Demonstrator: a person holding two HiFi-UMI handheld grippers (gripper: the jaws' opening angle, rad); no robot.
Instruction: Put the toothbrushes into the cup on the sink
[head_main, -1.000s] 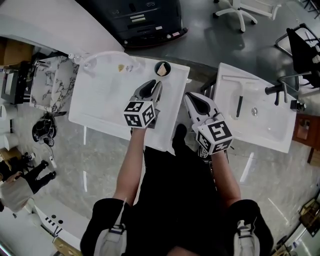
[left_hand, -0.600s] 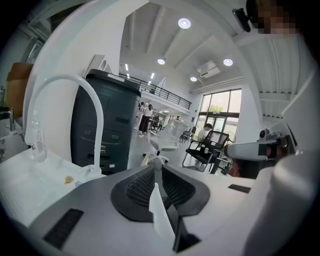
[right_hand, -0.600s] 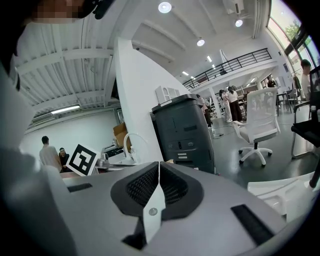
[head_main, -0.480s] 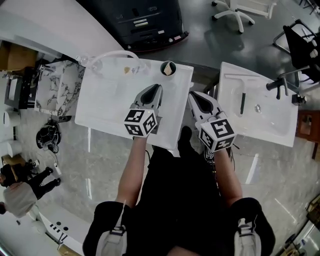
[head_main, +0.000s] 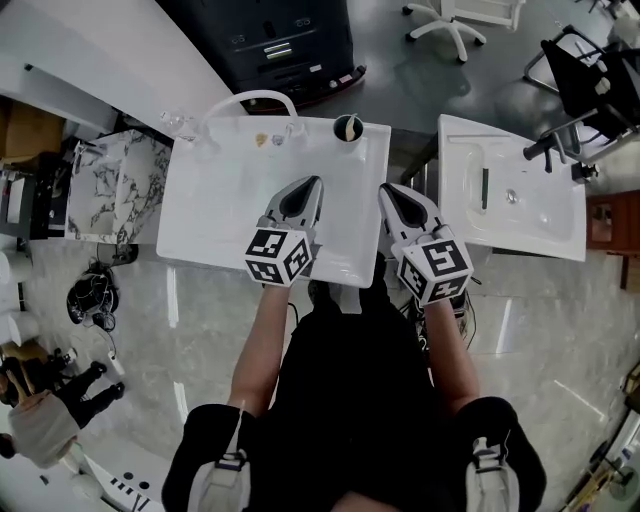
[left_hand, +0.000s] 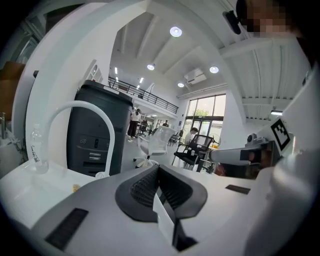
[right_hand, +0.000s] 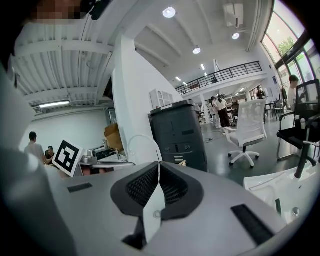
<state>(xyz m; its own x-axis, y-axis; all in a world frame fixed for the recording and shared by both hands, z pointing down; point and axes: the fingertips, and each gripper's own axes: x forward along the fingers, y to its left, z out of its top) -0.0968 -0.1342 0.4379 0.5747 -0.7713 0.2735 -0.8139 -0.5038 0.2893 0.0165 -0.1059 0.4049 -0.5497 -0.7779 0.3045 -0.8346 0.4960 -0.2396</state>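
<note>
Clenched on nothing at left gripper (head_main: 316, 182) and right gripper (head_main: 384, 188). Probably light, stiff, slick toothbrushes; best pinched mid-handle, bound for cup (head_main: 347, 127) at far right of sink (head_main: 215, 205).

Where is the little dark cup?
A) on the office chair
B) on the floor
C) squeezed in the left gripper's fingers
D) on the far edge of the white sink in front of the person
D: the cup stands on the far rim of the white sink, near its right corner.
</note>
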